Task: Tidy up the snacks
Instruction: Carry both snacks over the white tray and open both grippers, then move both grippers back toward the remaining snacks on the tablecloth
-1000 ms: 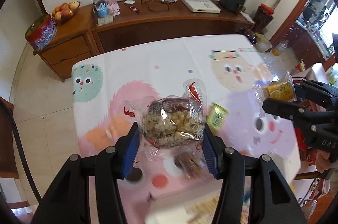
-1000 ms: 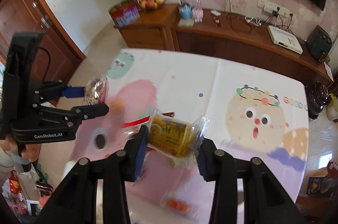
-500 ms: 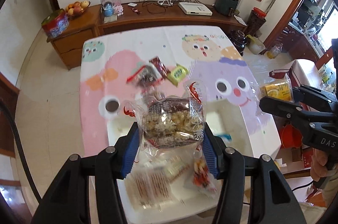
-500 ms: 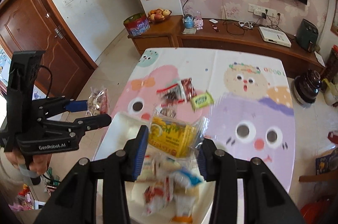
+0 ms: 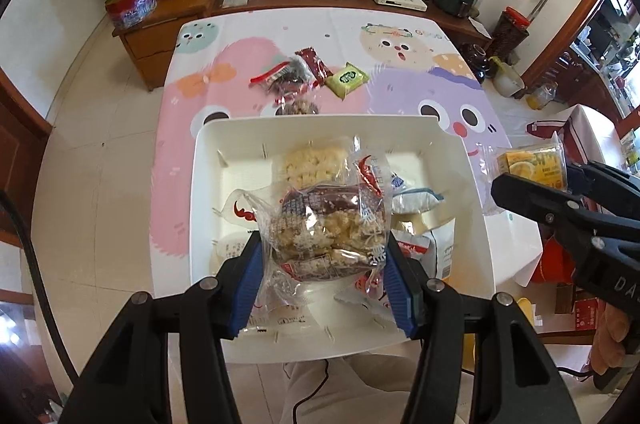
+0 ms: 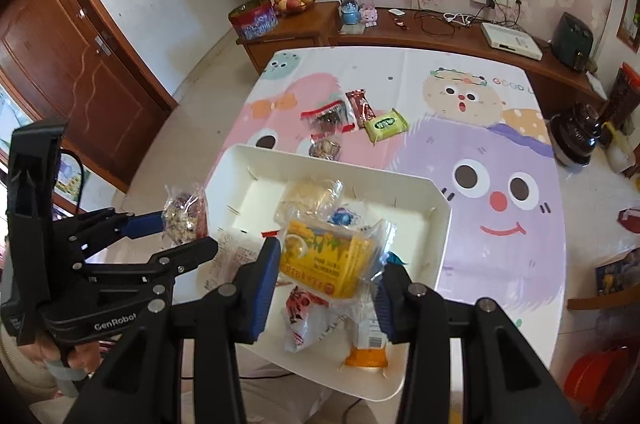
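Above the white plastic tray (image 5: 460, 159) at the table's near edge, we hold in our left gripper (image 5: 324, 256) a clear crumbly-snack packet (image 5: 328, 228), directly over it, while our right gripper (image 6: 326, 276), beside it, clamps a yellow wrapped pack (image 6: 324, 256).

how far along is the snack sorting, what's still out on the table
Done: several packets already lie in the white bin.
In hand: the left tongs grip a clear bag of crumbly snack; the right tongs grip a yellow packet, both above the bin.
Left: a green packet, a red bar and two clear-wrapped snacks on the tablecloth.
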### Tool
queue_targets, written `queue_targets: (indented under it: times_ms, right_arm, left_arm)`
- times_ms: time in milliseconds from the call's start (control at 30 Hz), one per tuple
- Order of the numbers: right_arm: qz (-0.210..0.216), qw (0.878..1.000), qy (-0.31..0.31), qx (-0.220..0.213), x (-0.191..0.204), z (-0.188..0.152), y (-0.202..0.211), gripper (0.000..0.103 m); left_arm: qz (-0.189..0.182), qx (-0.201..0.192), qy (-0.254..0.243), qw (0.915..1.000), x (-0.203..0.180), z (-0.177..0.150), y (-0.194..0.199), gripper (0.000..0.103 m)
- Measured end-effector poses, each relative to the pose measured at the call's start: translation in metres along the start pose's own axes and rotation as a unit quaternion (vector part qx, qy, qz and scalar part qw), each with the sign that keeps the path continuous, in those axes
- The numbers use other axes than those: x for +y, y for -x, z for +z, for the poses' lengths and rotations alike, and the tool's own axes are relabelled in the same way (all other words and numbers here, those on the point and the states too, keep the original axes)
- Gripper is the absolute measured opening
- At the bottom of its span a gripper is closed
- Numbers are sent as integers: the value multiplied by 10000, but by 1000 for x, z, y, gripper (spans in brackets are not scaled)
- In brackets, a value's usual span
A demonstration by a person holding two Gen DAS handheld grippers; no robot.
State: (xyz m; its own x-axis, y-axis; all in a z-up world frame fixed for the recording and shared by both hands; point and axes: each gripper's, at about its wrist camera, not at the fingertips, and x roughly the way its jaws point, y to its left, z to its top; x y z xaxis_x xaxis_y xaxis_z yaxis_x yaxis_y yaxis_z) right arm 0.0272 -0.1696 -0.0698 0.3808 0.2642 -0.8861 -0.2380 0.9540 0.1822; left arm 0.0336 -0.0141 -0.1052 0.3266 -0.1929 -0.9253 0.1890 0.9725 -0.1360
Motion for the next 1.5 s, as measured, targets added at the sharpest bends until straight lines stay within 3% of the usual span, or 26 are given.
queue_targets:
  times_ms: [100,233,333,367,600,1100,1500]
  right_arm:
    - [-59,10000,54,-19,4,-1,0,44]
    - [-218,9996,123,-126,9,1,5,45]
    - [-271,9994,120,-182,10,2,9,49]
    - [-268,9994,98,-193,10,3,10,52]
    - [-364,9988,60,-333,10,4,19,55]
    - [-353,9992,15,-210,5,2,18,55]
    - [-312,9994,53,-146,4,3,13,55]
  left_arm:
    - [-13,27,29,10000,-1,-4,-1,55]
    - [20,23,33,10000,-3,-4,-1,64]
    - [19,-7,64,10000,-2,-3,1,91]
    - [42,-50,108,9999,-1,-3,3,92]
    - [144,-114,194,9996,2,-3,10,92]
    - [123,-174,314,9993,3,-2,15,92]
    - [108,-204,135,9996,-2,12,11,92]
